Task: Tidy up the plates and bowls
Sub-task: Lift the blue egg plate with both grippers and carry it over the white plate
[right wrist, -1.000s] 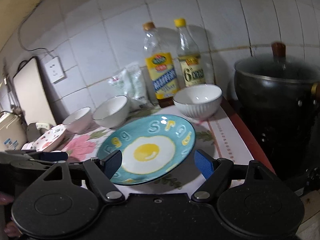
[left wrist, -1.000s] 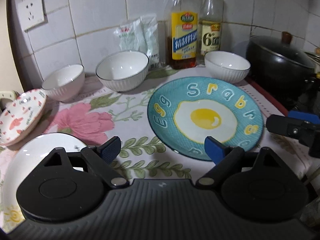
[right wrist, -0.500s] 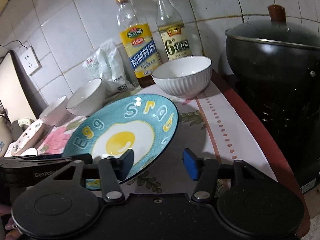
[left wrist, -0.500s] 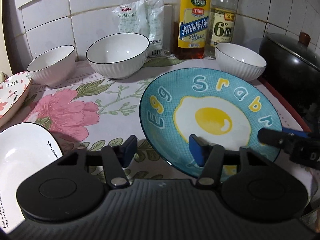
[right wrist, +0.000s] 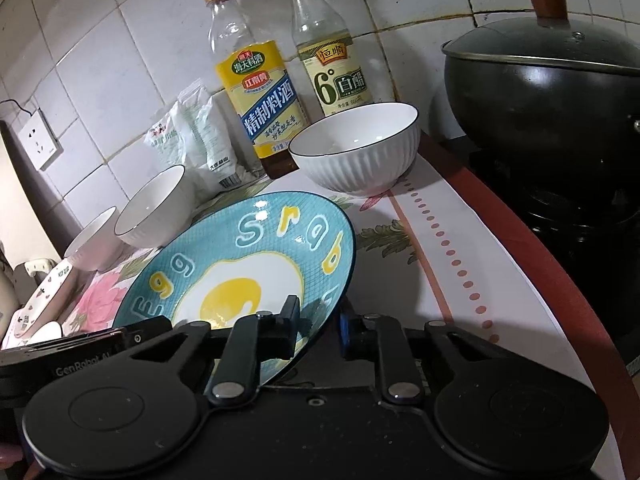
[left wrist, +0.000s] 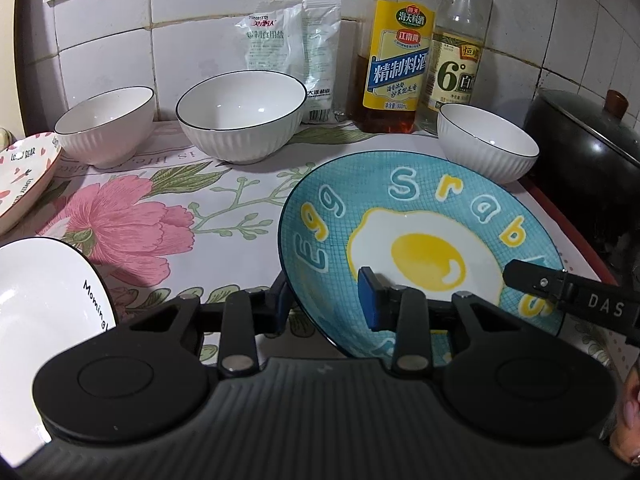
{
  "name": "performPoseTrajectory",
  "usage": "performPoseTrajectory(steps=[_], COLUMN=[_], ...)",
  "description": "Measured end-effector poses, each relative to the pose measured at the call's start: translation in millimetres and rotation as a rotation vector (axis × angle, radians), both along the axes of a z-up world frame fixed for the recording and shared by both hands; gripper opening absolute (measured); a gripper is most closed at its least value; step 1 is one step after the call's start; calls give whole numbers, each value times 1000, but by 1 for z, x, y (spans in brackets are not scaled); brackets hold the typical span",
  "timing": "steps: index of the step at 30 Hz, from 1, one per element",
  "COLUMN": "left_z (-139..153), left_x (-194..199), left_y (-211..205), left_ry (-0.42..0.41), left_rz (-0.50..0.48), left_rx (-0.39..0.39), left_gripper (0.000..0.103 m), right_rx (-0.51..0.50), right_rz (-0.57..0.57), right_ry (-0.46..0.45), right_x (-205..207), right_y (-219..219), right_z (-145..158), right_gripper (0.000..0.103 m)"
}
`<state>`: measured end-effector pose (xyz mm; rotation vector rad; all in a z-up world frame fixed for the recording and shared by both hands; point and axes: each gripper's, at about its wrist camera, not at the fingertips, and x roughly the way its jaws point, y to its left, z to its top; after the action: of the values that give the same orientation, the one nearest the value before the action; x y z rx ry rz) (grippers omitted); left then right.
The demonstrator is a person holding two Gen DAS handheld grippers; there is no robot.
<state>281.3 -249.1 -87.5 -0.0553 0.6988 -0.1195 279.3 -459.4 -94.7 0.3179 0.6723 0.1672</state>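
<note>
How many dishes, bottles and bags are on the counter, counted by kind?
White bowls: 3
Plates: 3, blue egg plate, white plate, heart plate
Bottles: 2
Bags: 2
Total: 10

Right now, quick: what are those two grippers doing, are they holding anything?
Left gripper: jaws have just been closing, now shut on the near rim of the blue egg plate.
Right gripper: also just closed, shut on the same plate's rim.

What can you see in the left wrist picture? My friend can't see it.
The left gripper is shut on the near rim of a blue fried-egg plate, its jaws having just closed. Three white bowls and two bottles stand behind, by the tiled wall.
</note>
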Motion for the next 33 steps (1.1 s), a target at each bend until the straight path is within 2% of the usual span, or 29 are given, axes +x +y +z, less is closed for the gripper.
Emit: performPoseTrajectory(steps=[5, 13, 17, 25, 33], left_z=[4, 23, 26, 37, 58], left_x=[-1, -15, -25, -51, -81], left_y=[1, 8, 11, 29, 51], left_ry=[20, -23, -33, -43, -54], left_rz=[-2, -46, -72, -125, -145], left_rx=[-9, -17, -12, -5, -14], left_gripper=[32, 32, 32, 32, 32], right_rx=[-27, -11, -25, -52, -63], right_rz=[-10, -12, -25, -45, -37], right_ry=[27, 62, 39, 59, 44], right_x=[3, -4, -19, -48, -78], right_y=[3, 3, 8, 26, 44], right_z=[5, 13, 19, 41, 64], right_gripper=[23, 23, 23, 23, 24])
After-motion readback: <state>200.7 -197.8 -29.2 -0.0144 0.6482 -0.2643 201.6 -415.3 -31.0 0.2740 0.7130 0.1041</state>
